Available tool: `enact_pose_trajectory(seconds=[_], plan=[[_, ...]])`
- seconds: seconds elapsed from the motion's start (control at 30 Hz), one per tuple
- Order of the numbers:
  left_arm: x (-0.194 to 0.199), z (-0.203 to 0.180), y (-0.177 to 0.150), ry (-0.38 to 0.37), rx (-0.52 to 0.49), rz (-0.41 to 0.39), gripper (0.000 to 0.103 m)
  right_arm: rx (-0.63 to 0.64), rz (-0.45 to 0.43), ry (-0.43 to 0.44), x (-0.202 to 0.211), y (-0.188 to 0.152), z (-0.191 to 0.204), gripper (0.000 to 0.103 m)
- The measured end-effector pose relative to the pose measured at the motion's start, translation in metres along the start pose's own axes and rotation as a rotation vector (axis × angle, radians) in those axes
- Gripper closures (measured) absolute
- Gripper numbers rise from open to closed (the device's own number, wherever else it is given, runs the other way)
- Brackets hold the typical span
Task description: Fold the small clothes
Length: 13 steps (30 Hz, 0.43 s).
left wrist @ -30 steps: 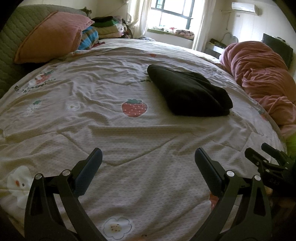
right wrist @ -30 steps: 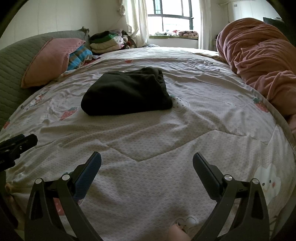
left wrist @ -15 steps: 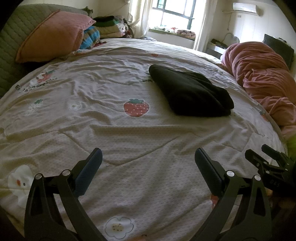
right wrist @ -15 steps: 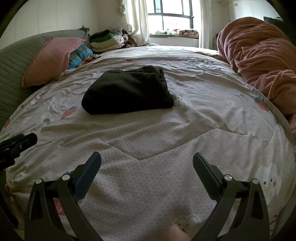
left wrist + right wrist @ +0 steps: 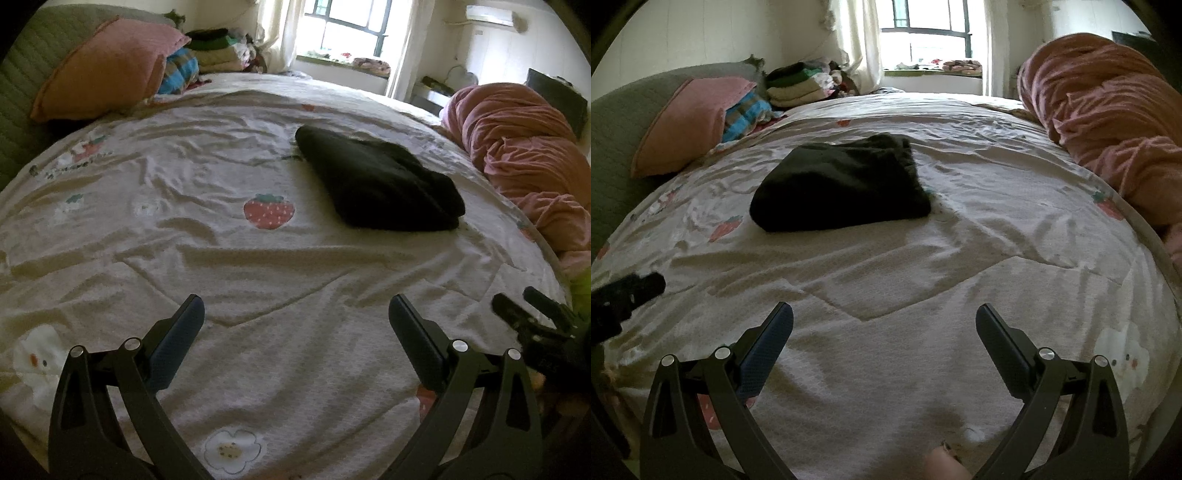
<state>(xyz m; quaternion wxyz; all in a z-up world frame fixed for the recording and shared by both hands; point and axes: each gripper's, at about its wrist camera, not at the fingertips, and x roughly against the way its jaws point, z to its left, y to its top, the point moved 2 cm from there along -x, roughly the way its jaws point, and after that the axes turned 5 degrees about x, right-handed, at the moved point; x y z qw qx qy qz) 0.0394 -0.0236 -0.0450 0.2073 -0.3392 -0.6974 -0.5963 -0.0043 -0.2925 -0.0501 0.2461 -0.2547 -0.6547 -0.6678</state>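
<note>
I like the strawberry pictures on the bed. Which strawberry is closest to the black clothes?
The big red strawberry just left of the folded black clothes. The other strawberry prints lie far off, near the pink pillow and beside the pink blanket.

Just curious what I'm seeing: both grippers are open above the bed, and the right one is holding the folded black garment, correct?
Not quite. The right gripper holds nothing; the folded black garment lies on the bed, well ahead of both. The right wrist view shows this. Both grippers are indeed open, the left gripper too.
</note>
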Motion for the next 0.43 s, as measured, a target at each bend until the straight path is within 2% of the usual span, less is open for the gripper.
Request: enact_pose_trajectory(seconds=[0.1,0.2,0.3,0.33,0.4,0.43], plan=[[-0.002,0.004,0.001,0.029,0.018,0.014,0.009,-0.052,-0.01,-0.051,0.008,0.002,-0.018,0.005],[-0.003,0.027,0.014,0.069,0.07,0.011,0.009,-0.152,-0.039,-0.167,0.024,0.002,-0.061,0.005],[-0.011,0.078,0.042,0.129,0.169,0.043,0.009,-0.301,-0.044,-0.36,0.047,-0.005,-0.134,0.005],[-0.012,0.101,0.053,0.164,0.199,0.049,0.009,-0.367,-0.036,-0.455,0.057,-0.013,-0.17,0.005],[-0.011,0.156,0.078,0.278,0.259,0.028,0.009,-0.489,-0.007,-0.668,0.083,-0.039,-0.239,0.005],[-0.008,0.189,0.092,0.348,0.289,0.007,0.009,-0.524,0.011,-0.739,0.092,-0.05,-0.262,0.005]])
